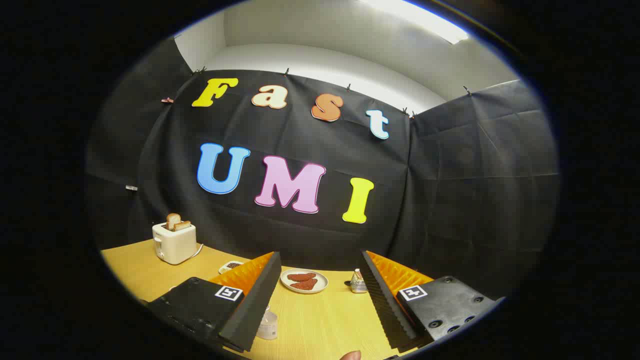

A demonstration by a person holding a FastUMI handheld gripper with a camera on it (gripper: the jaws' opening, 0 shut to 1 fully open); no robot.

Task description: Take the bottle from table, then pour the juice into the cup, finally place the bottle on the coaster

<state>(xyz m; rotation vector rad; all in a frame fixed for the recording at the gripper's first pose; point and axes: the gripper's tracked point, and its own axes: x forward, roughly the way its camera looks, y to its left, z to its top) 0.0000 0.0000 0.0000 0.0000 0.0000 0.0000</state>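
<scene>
Hand-held gripper (317, 300) spread wide over the yellow wooden table (320, 320), nothing between the two black, ribbed fingers, orange backing showing behind each pad. Left finger (252, 305) and right finger (387, 305) well apart, each body carrying a small square black-and-white marker.

Bottle (268, 325) near the left finger, just at its inner side, low on the table: clear, pale, partly hidden behind the finger's edge, so shape and fill hard to judge. Not touched by either pad as far as can be told.

Beyond the fingers, roughly centred between them, a white plate (304, 281) with two reddish-brown pieces on it. To the right of the plate, just beside the right finger's tip, a small ribbed glass-like cup (357, 283); contents not discernible. A small dark spot on the table just left of it, too small to identify.

Far left on the table, a cream toaster (174, 242) with two slices of bread standing up in its slots, a white cord trailing to its right. Between toaster and left finger, a small dish (231, 265) with dark contents, partly covered by the finger.

At the very near edge, a fingertip (351, 355) of a person just visible.
</scene>
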